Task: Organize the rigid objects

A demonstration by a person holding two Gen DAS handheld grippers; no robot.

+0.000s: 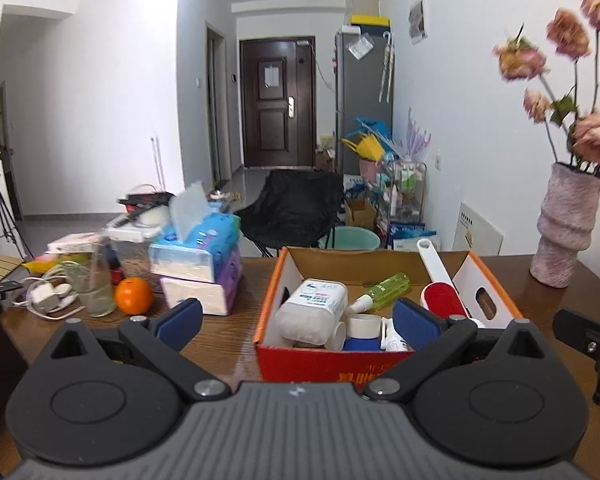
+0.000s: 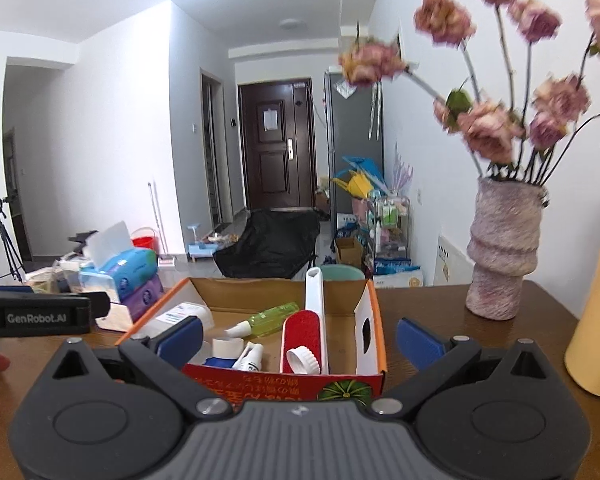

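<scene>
A red and orange cardboard box (image 1: 266, 312) (image 2: 374, 364) stands open on the brown table. Inside lie a white bottle (image 1: 314, 312), a green spray bottle (image 1: 386, 289) (image 2: 274, 318), a red lint brush with a white handle (image 1: 440, 300) (image 2: 302, 332), a roll of tape (image 1: 364, 325) (image 2: 228, 347), small white tubes (image 2: 250, 357) and a white cap (image 2: 302, 360). My left gripper (image 1: 298, 320) is open, just in front of the box with nothing between its fingers. My right gripper (image 2: 298, 338) is open too, near the box's front right.
Tissue packs (image 1: 198, 248), an orange (image 1: 133, 295), a glass (image 1: 94, 290) and cables (image 1: 48, 294) crowd the table's left. A pink vase with dried flowers (image 1: 566, 226) (image 2: 502, 248) stands at back right. A yellow object (image 2: 598, 320) sits at the right edge.
</scene>
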